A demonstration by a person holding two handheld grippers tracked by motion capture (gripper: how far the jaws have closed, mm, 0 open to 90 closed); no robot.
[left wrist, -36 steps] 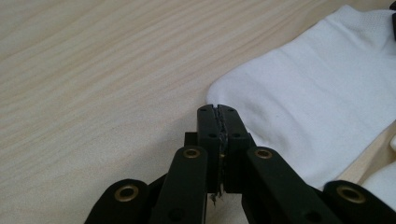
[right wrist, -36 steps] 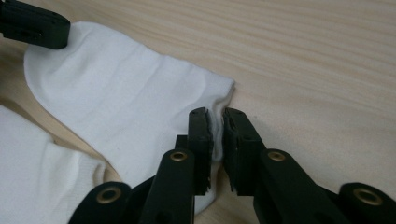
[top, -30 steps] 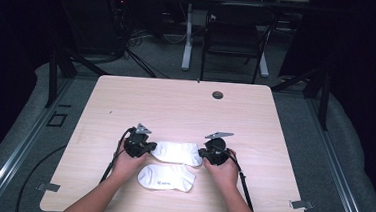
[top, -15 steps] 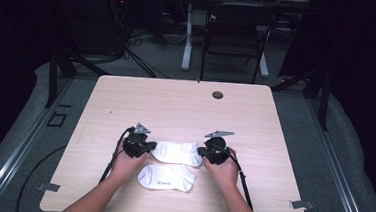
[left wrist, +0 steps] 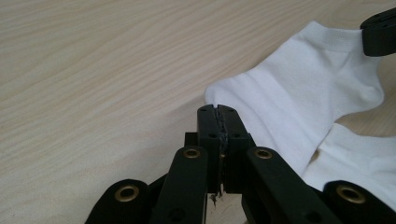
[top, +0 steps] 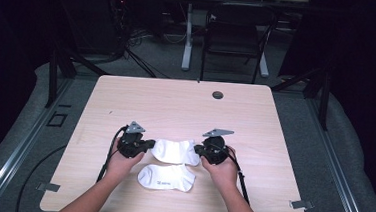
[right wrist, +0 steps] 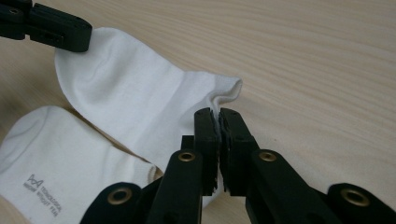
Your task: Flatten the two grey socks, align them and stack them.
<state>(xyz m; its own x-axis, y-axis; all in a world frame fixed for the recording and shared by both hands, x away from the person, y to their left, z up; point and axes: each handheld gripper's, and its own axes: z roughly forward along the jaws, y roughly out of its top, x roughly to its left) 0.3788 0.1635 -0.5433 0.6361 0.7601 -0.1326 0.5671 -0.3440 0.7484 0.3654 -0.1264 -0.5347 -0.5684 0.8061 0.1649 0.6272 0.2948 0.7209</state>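
On the table (top: 176,105) two white socks lie close to the person. The left tool (top: 145,144) pinches one end of the far sock (top: 175,151) with its jaws pressed together, and the right tool (top: 199,150) pinches the other end. The near sock (top: 166,176) lies flat just beside it.

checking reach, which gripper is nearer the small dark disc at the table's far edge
Right. The right gripper sits almost straight below the dark disc in the high view; the left gripper is farther off to the left, across the farther sock.
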